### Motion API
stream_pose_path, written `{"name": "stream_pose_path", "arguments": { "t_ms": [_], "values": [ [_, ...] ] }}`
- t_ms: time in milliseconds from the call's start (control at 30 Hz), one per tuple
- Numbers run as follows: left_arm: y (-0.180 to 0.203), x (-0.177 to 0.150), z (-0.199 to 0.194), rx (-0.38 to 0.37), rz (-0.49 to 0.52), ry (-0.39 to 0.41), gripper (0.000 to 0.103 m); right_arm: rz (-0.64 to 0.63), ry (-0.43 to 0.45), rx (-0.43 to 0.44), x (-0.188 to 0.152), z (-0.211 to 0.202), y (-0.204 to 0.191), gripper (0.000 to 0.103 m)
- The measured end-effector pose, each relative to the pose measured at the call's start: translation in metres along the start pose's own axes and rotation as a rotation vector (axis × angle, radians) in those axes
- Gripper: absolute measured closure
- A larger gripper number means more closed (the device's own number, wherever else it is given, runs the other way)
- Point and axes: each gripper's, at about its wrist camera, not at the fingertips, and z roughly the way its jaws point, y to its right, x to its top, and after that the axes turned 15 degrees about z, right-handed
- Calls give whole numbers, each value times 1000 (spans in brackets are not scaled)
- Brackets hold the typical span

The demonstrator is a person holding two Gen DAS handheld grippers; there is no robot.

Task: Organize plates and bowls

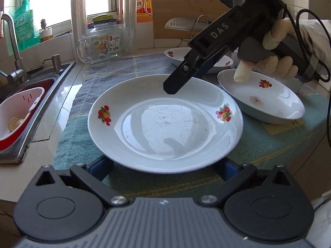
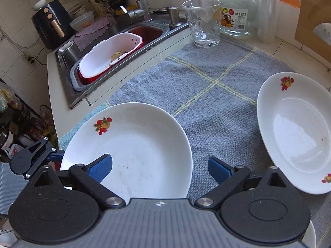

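Observation:
A large white plate (image 1: 165, 124) with fruit prints lies on the blue-grey cloth (image 1: 103, 72). My left gripper (image 1: 165, 168) is open, its blue pads at the plate's near rim on either side, low by the cloth. My right gripper (image 1: 180, 80) hovers open over the plate's far rim. In the right wrist view the right gripper (image 2: 160, 168) is open above the same plate (image 2: 140, 144), empty. A second white dish (image 1: 262, 97) sits to the right, and a third bowl (image 1: 178, 55) lies behind. The right wrist view shows another dish (image 2: 295, 128) to the right.
A sink (image 2: 68, 55) with a white-and-red basin (image 2: 107, 55) lies left of the cloth. A glass mug (image 2: 203, 22), a glass jar (image 2: 235, 10) and plastic rolls (image 1: 78, 24) stand at the back. A wooden board (image 1: 182, 6) with a cleaver (image 1: 182, 23) leans behind.

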Motion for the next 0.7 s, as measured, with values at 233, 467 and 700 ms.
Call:
{"name": "stream_pose_path", "arguments": {
  "t_ms": [233, 467, 700],
  "values": [
    [-2, 0, 1, -30, 28, 1, 1, 5, -60, 83, 18, 12, 6, 22],
    [-5, 4, 3, -52, 42, -14, 1, 42, -117, 157, 27, 22, 13, 27],
    [-8, 8, 5, -72, 49, -40, 1, 71, -139, 184, 30, 22, 17, 26]
  ]
}}
